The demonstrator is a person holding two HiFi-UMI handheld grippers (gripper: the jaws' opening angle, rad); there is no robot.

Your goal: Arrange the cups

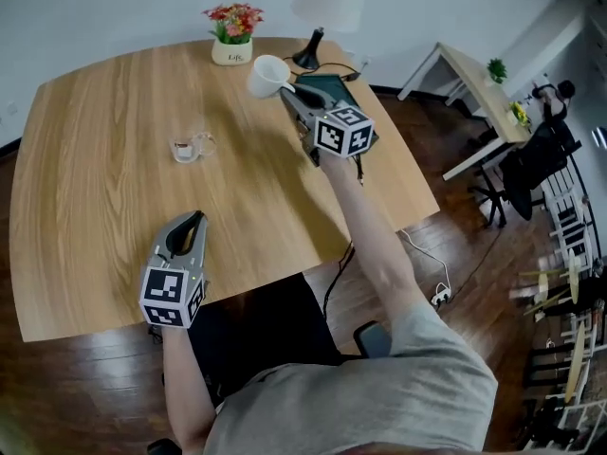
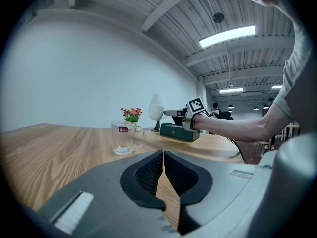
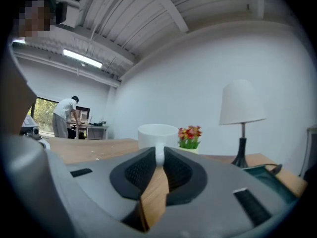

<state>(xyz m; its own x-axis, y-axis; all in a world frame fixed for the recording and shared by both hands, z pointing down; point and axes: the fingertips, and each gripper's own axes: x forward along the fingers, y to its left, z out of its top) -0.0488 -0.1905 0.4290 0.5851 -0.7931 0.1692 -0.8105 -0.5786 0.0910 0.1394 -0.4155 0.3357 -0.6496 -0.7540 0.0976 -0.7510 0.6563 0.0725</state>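
A white cup [image 1: 266, 75] hangs in the air over the far part of the wooden table [image 1: 95, 159], and my right gripper [image 1: 290, 92] is shut on its handle. In the right gripper view the white cup [image 3: 157, 135] stands upright just past the jaws, its handle pinched between the pads. A clear glass mug [image 1: 193, 147] with a red label sits on the table's middle; in the left gripper view the glass mug [image 2: 125, 137] stands ahead and to the left. My left gripper [image 1: 196, 219] rests low near the front edge, shut with nothing in it.
A small pot of red flowers [image 1: 232, 34] and a white lamp [image 1: 327, 12] stand at the table's far edge. A dark green box [image 1: 334, 98] lies under my right arm. White desks, chairs and people are in the room to the right.
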